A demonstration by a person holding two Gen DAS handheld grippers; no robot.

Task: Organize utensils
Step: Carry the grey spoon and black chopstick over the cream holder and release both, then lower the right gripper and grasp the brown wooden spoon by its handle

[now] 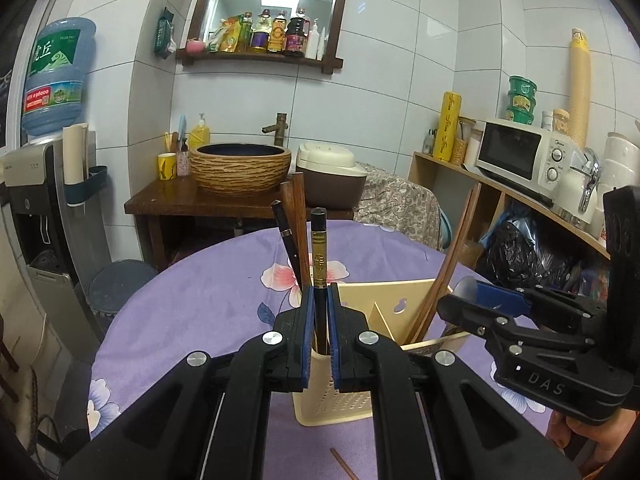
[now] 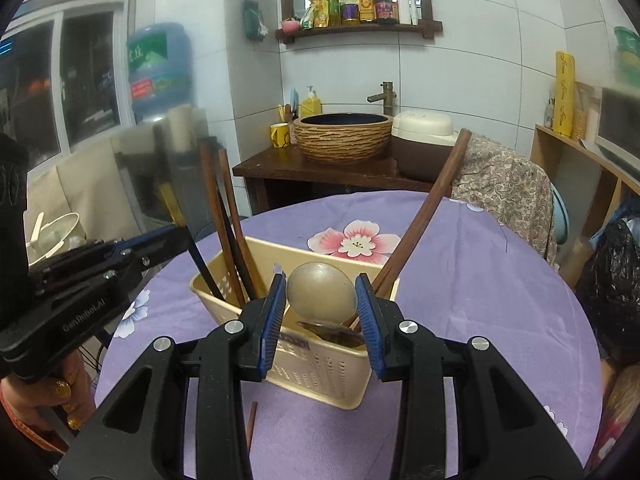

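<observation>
A cream perforated utensil holder (image 1: 340,404) (image 2: 320,372) stands on the purple floral tablecloth. My left gripper (image 1: 320,320) (image 2: 180,236) is shut on a black chopstick with a gold band (image 1: 319,256), which stands upright in the holder's left compartment. Beside it lean brown chopsticks (image 1: 298,220) (image 2: 224,208) and another black one (image 1: 286,240). More brown chopsticks (image 1: 452,264) (image 2: 424,216) lean out of the right side. My right gripper (image 2: 321,280) (image 1: 464,300) is shut on a metal spoon (image 2: 322,296), bowl up, over the holder. One brown chopstick (image 2: 251,424) (image 1: 344,464) lies on the cloth.
The round table (image 2: 480,280) falls away on all sides. Behind it are a chair draped in patterned cloth (image 2: 504,184), a wooden stand with a basin sink (image 1: 240,168) and a rice cooker (image 1: 328,176). A shelf with a microwave (image 1: 516,152) is at the right, a water dispenser (image 1: 36,184) at the left.
</observation>
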